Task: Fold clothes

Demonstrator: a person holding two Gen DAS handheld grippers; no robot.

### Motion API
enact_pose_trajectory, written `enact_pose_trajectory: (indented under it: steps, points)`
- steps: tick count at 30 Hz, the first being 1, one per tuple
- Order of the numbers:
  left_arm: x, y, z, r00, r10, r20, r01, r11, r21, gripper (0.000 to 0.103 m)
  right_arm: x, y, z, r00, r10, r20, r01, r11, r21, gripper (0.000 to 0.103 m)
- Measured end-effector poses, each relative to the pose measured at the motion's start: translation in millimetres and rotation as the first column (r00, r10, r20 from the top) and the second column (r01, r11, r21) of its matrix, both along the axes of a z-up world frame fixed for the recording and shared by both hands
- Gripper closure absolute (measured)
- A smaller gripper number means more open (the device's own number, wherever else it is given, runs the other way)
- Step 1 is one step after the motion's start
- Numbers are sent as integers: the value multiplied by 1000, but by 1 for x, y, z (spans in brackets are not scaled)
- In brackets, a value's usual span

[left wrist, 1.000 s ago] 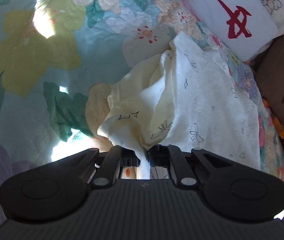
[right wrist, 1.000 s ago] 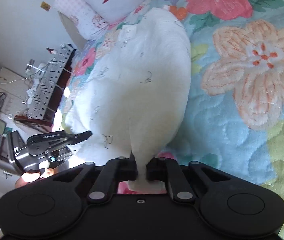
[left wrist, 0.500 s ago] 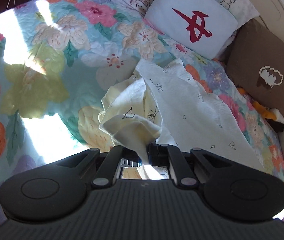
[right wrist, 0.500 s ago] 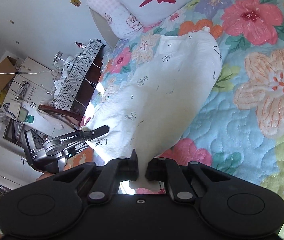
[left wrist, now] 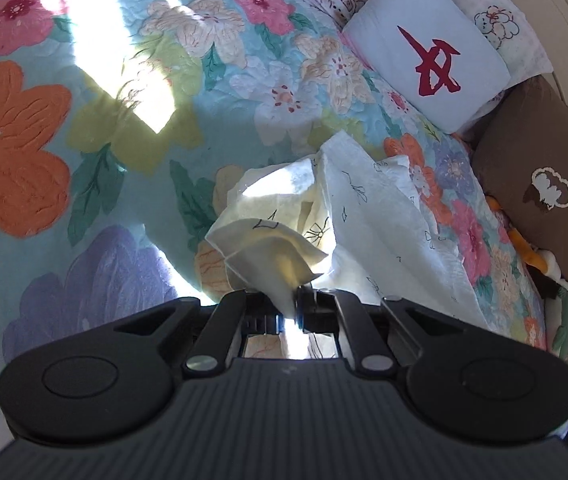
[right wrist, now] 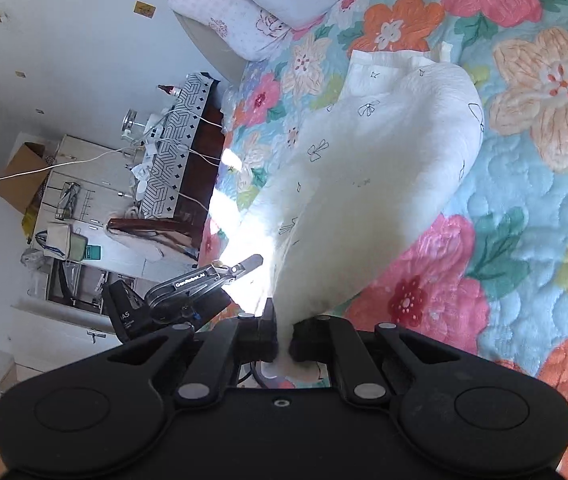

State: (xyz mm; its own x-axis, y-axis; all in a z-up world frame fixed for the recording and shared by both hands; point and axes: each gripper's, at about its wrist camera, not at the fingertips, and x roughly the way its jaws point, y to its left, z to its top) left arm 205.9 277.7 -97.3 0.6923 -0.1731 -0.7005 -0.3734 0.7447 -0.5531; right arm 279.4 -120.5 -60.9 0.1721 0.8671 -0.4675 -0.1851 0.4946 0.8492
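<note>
A flowered quilt [left wrist: 132, 128] covers the bed, with patches of sunlight across it. At the head edge lie a white pillow with a red mark [left wrist: 428, 68], a patterned pillow [left wrist: 500, 28] behind it, and a brown cushion [left wrist: 540, 184] toward the corner. Beyond the bed's side edge, in the right wrist view, stands a dark bedside table [right wrist: 188, 152] under a patterned cloth, cluttered with cables and small items, with a cardboard box [right wrist: 20, 176] further off.

The white garment [right wrist: 384, 168], printed with small bows, lies on the quilt near the pillows and rises toward both grippers. The left gripper [left wrist: 289, 312] is pinched almost closed on a bunched corner of it. The right gripper [right wrist: 284, 340] is likewise clamped narrow on another edge, the cloth hanging between the two.
</note>
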Motion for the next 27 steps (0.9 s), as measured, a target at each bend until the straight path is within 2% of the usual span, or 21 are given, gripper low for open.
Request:
enact_pose_trajectory:
  steps: [3,6,10,14,17,20,21,27]
  points:
    - [28,-7,14,997,-59,49,57,997,44,98,19,-3,0,999,-37,13,37,999,-29,95]
    - [72,-17,31,985,-147,85,140,986,90,98,44,-3,9,993,-69,99,80,990,-114,94]
    - [137,-39,46,969,-237,69,222,959,175,98,87,-5,23,976,-98,195,135,972,-191,94]
    - [193,-55,49,964,-258,56,243,950,195,98,131,-6,24,959,-164,229,222,942,-254,94]
    - [225,-66,43,961,-275,39,260,941,218,98,157,1,18,946,-174,273,263,905,-335,94]
    - [243,-77,27,956,-292,-32,289,916,278,98,175,9,4,954,-167,248,257,884,-390,93]
    - [247,-78,20,955,-291,-55,295,914,278,98,179,10,0,957,-175,233,257,883,-392,91]
    - [259,-68,-6,960,-257,-110,275,940,203,94,191,8,-19,961,-214,173,267,882,-389,89]
